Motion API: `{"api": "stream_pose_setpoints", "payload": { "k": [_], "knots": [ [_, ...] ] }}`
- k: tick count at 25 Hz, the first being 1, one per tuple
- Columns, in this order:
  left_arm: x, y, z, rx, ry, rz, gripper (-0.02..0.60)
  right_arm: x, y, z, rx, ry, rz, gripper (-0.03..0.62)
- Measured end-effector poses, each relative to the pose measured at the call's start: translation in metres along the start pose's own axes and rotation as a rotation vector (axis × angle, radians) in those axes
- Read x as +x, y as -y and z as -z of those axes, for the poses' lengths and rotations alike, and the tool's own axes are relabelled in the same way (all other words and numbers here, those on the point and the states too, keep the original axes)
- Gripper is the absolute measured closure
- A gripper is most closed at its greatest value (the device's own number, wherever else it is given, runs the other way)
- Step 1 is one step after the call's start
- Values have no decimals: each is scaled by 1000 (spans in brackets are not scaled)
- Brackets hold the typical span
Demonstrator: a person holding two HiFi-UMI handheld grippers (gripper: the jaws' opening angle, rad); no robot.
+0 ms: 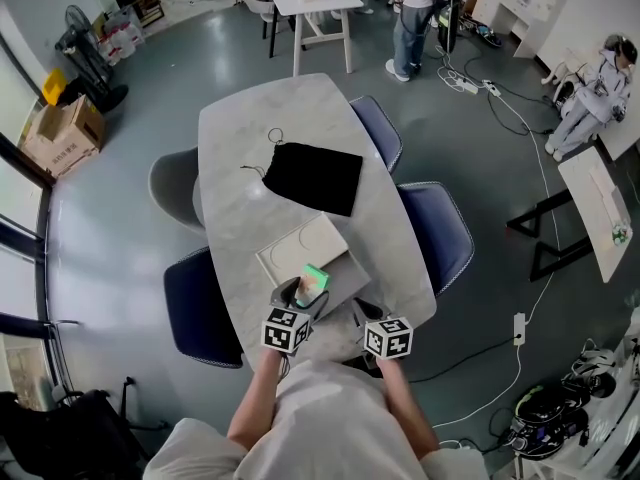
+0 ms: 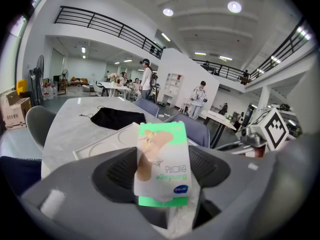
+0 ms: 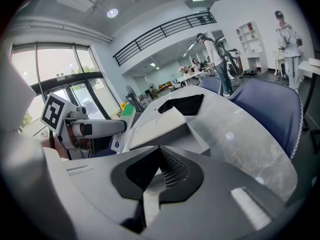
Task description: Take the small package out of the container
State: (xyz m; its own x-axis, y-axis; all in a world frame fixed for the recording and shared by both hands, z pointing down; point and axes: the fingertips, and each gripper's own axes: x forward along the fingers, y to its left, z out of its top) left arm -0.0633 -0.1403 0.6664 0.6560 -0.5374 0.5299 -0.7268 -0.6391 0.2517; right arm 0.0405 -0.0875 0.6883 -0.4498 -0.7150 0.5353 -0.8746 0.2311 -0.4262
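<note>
A small white-and-green bandage package (image 2: 162, 166) stands upright between the jaws of my left gripper (image 2: 162, 173), which is shut on it. From the head view the package (image 1: 315, 276) is held just off the near corner of the white container (image 1: 300, 248), a flat box with round recesses in its top. My right gripper (image 1: 360, 313) sits beside it at the table's near end, to the right of the container. Its jaws (image 3: 157, 176) are shut with nothing clearly between them. From the right gripper view the container (image 3: 165, 126) lies just ahead, with the package (image 3: 125, 115) to its left.
A black drawstring bag (image 1: 315, 176) lies mid-table beyond the container. The marble table (image 1: 250, 128) has chairs on both sides: blue (image 1: 440, 233) to the right, grey (image 1: 172, 188) and dark blue (image 1: 198, 308) to the left. People stand and sit far off.
</note>
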Motion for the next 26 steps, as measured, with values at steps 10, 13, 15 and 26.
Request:
{"api": "stream_pose_setpoints", "payload": {
  "k": [10, 13, 15, 26],
  "knots": [
    [-2, 0, 0, -5, -1, -2, 209, -1, -3, 0, -10, -8, -6, 595],
    [0, 0, 1, -4, -2, -2, 209, 1, -2, 2, -9, -10, -8, 595],
    [1, 0, 1, -3, -4, -1, 209, 1, -1, 1, -9, -9, -9, 595],
    [2, -1, 0, 2, -8, -5, 209, 3, -4, 0, -13, -13, -23, 595]
  ]
}}
